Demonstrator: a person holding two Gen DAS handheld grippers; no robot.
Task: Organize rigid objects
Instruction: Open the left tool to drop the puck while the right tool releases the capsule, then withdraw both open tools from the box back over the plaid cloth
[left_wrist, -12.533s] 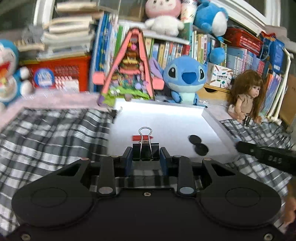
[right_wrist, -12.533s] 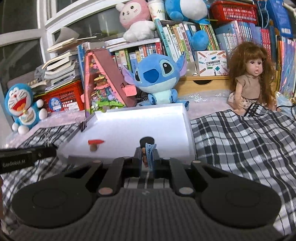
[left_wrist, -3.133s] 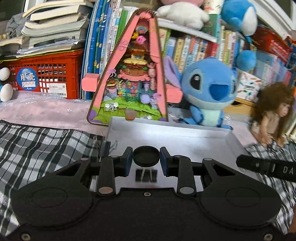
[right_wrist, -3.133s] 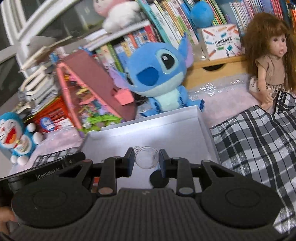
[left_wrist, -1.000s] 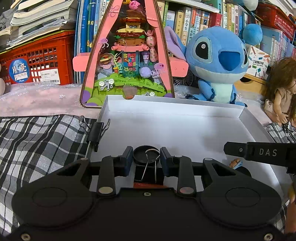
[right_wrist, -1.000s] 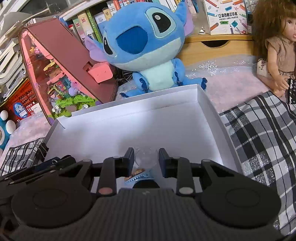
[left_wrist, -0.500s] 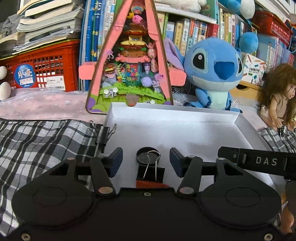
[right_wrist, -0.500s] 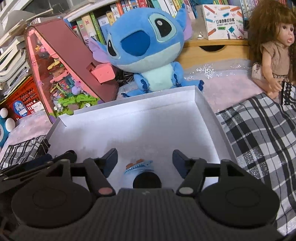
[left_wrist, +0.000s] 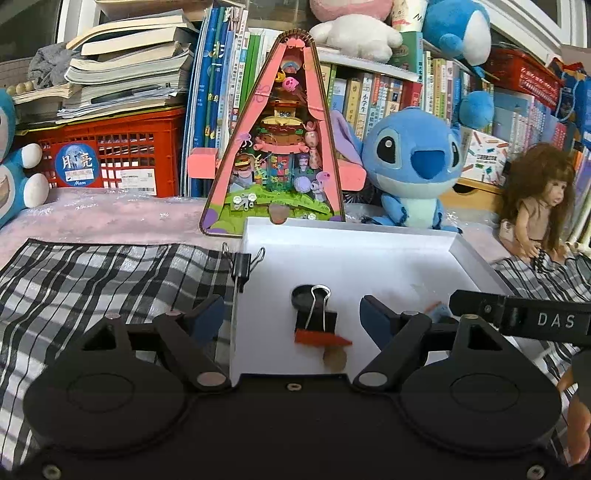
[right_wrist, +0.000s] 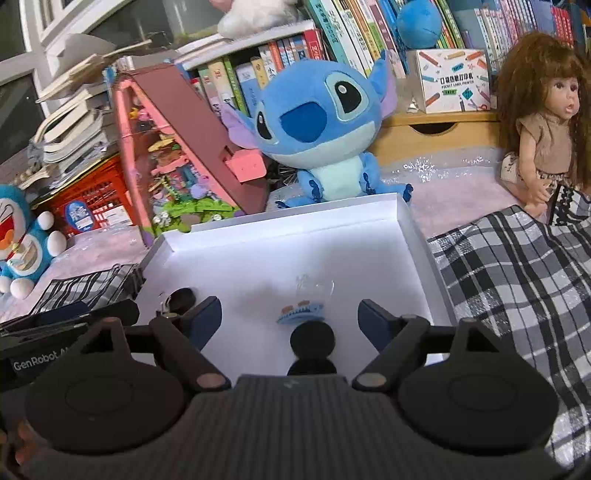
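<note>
Inside the white tray (left_wrist: 369, 254), near its six-o'clock rim, lie the disc (left_wrist: 302, 294) and clear dome (right_wrist: 314, 284), both released, so each hand-held gripper, left (left_wrist: 291, 317) and right (right_wrist: 290, 319), jaws opening and empty, should back off without nudging them.

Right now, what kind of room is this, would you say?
Most likely a child's bedroom or playroom at home. Packed bookshelves line the back, a blue plush toy and a doll sit in front of them, and a checked cloth covers the surface where the white tray rests.
</note>
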